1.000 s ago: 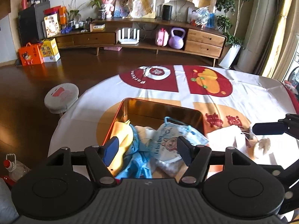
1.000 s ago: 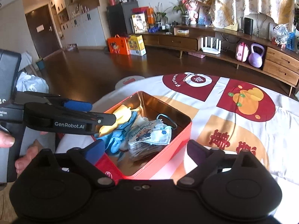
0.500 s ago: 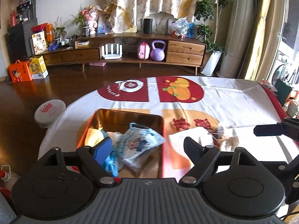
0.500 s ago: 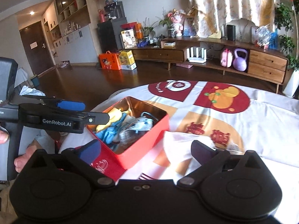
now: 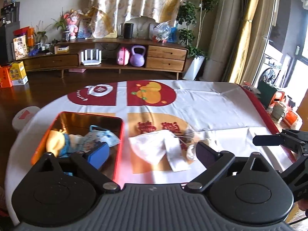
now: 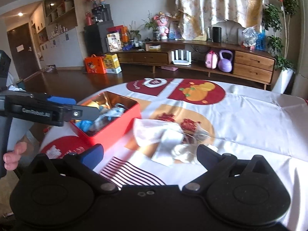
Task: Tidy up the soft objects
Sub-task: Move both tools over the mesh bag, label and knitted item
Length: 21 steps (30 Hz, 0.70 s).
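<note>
Here, from the left wrist, the round desk (image 5: 221, 105) under its white printed cloth has wide bare room toward its far and right edges, where the cloth's red border curves off. The red tin (image 5: 120, 146) sits near the left edge, already holding a yellow soft toy (image 5: 54, 141), blue fabric and a printed face mask (image 5: 104, 135). The left gripper (image 5: 152, 152) has its jaws spread wide with nothing between them; the white cloth (image 5: 154, 148) lies on the desk just right of the tin, in front of the gap. A second ago these jaws hung over the tin's contents; now they have swung right, so the tin sits off to the left

From the right wrist, the right gripper (image 6: 150, 154) has its jaws spread and empty too, above the cloth's striped patch, with the white cloth (image 6: 154, 132) just ahead, crumpled beside a small pale bundle (image 6: 181, 152). The tin (image 6: 115, 129) stands left of it, farther off than before, with the left gripper (image 6: 84, 111) reaching over its near corner
</note>
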{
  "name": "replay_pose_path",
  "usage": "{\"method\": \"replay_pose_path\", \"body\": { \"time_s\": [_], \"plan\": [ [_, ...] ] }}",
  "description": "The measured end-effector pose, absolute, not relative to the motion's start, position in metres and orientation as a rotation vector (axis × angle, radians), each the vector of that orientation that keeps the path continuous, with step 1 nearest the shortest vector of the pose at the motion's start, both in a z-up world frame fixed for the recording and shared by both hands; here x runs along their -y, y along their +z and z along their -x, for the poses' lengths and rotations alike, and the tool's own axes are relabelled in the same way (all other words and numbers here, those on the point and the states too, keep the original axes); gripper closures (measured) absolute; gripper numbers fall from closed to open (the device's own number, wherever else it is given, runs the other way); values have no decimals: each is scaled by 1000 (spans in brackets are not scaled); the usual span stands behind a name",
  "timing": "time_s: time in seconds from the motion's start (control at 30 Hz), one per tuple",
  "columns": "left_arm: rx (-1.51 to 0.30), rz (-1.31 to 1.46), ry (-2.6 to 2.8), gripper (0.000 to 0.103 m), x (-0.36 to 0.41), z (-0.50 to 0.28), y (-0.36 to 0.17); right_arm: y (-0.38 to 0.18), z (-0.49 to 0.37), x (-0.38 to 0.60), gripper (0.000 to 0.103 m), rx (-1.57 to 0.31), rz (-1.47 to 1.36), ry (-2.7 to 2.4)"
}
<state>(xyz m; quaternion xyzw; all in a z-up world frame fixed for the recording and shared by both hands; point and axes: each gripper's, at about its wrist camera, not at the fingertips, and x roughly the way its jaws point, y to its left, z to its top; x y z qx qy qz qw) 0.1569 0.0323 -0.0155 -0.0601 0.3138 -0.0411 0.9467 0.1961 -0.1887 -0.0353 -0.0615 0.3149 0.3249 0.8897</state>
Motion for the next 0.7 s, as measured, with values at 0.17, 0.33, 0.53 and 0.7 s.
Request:
{"method": "replay_pose_path", "body": {
  "time_s": [0.17, 0.33, 0.53, 0.7],
  "plan": [
    [-649, 120, -98, 4, -14, -164, -31, -46, -206, 206, 0, -653, 151, 631],
    [-688, 129, -113, 4, 0, -176, -50, -58, -227, 218, 0, -658, 180, 609],
    [-744, 110, -128, 4, 14, -196, -76, -81, -253, 226, 2, -693, 219, 614],
    [-767, 123, -123, 4, 20, -214, -96, -99, -270, 227, 5, -717, 257, 616]
  ]
}}
